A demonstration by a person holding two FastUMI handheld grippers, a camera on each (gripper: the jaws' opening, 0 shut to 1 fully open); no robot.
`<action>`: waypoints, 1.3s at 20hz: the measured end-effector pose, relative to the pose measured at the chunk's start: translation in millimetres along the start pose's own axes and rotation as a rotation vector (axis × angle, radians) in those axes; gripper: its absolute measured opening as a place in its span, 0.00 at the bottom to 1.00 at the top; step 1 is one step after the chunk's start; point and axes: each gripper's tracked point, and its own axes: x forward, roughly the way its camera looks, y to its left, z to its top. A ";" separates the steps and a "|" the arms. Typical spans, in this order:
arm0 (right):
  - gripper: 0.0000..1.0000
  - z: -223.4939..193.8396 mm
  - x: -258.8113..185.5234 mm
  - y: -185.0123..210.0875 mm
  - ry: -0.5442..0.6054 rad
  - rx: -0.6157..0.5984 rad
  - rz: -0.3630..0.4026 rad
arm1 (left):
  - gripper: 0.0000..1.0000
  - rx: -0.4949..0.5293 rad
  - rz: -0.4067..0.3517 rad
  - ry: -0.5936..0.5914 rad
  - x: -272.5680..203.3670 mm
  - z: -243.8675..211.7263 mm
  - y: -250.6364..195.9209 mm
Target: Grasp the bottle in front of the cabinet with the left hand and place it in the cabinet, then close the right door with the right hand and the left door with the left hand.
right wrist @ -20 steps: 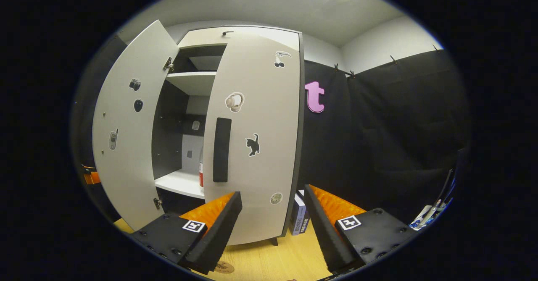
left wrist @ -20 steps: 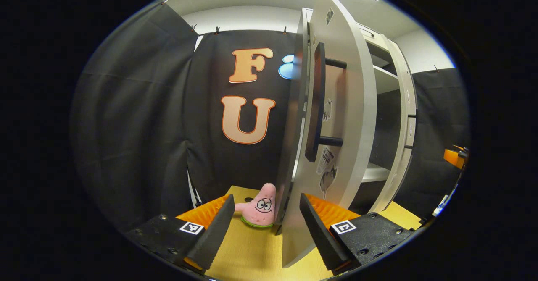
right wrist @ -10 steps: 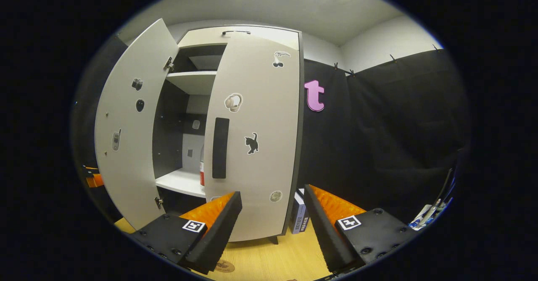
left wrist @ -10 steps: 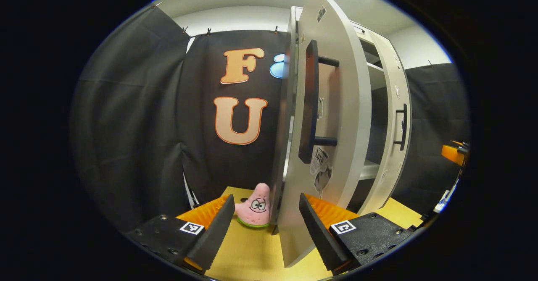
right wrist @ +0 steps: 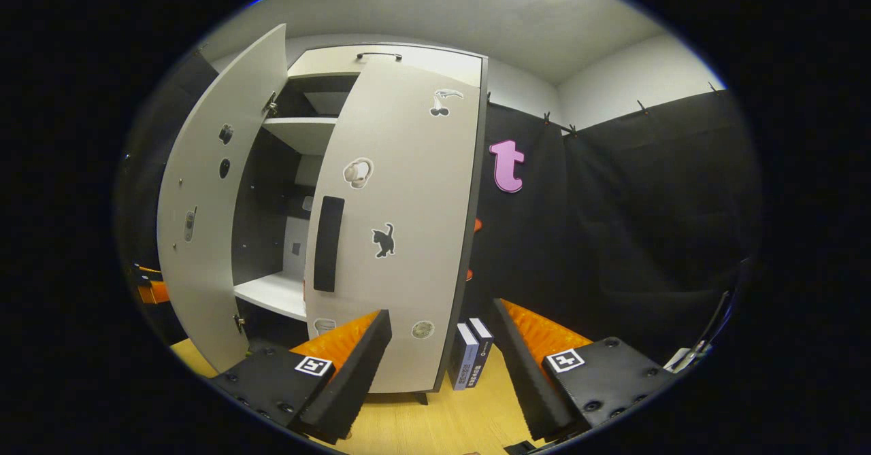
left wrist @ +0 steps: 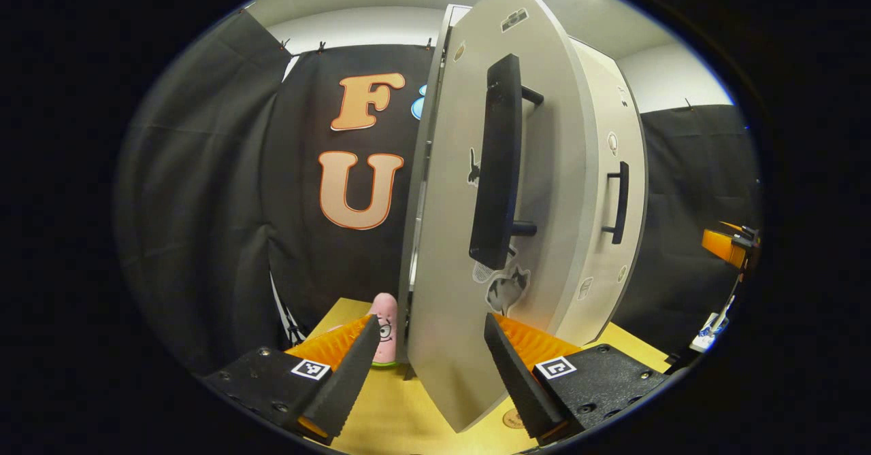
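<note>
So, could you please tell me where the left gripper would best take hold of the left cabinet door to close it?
Probably the tall black bar handle on the left door. It runs vertically and stands off the panel on two posts, so the open left gripper could come at the door's outer face and span the bar sideways.

Left door [left wrist: 449, 237] between claw fingers [left wrist: 340, 380]

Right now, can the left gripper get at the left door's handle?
Probably yes. The left gripper is open, with the left door's lower edge between its fingers; the handle sits higher on the door's outer face with nothing in front.
</note>
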 end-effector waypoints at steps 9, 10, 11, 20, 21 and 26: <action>0.98 -11.4 27.9 -16.5 0.009 0.012 0.093 | 0.92 -0.027 0.059 -0.017 15.7 -5.9 -21.8; 0.98 -12.9 30.1 -18.8 0.012 0.014 0.099 | 0.92 -0.024 0.055 -0.018 19.8 -6.4 -27.4; 0.98 -13.8 31.7 -21.2 0.015 0.019 0.102 | 0.94 -0.019 0.054 -0.016 23.5 -7.6 -32.0; 0.98 -21.1 32.7 -60.8 0.026 0.021 0.079 | 0.95 -0.045 0.034 0.000 85.7 -14.2 -69.4; 0.98 -22.2 31.8 -67.1 0.028 0.021 0.071 | 0.95 -0.039 0.036 0.006 92.6 -16.5 -70.5; 0.98 -27.9 28.5 -97.6 0.040 0.033 0.030 | 0.95 0.000 0.054 -0.005 100.7 -9.9 -79.1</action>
